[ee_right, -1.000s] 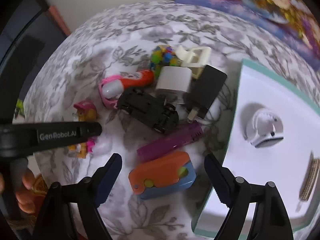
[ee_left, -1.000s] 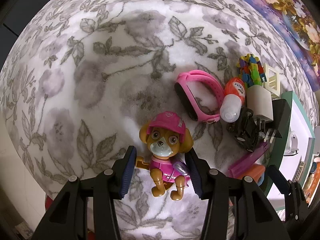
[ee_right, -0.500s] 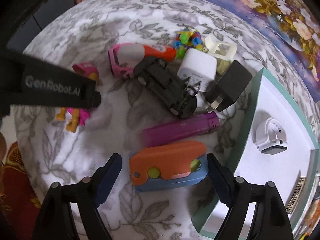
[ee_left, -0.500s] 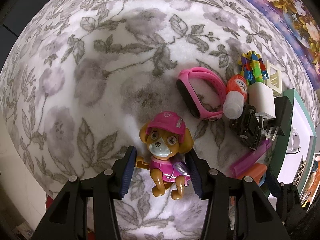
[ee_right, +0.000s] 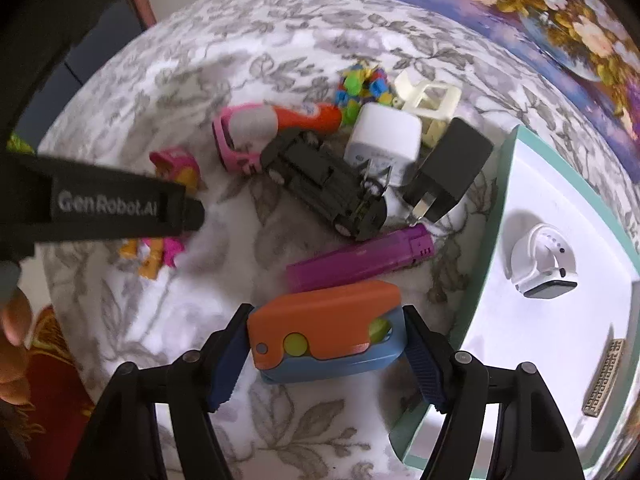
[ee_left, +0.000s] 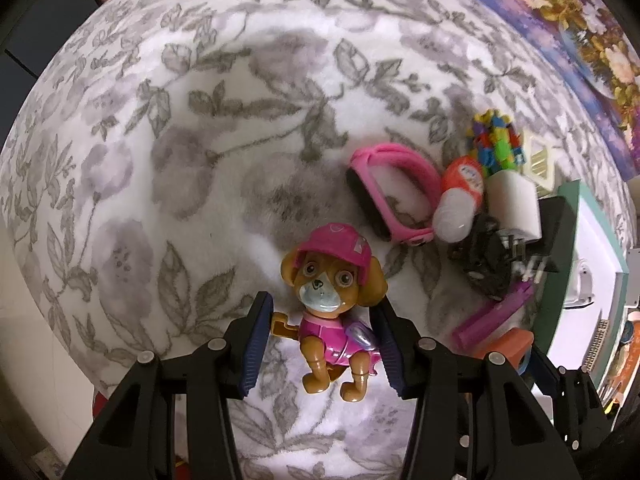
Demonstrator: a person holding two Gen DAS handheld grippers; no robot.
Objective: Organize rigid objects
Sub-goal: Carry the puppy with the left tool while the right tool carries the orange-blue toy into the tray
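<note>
While the left gripper clasped the puppy figurine by its sides on the floral cloth, the right gripper had just been closing around the orange-and-blue toy knife, its pads touching both ends, likely for carrying to the nearby white tray.
</note>
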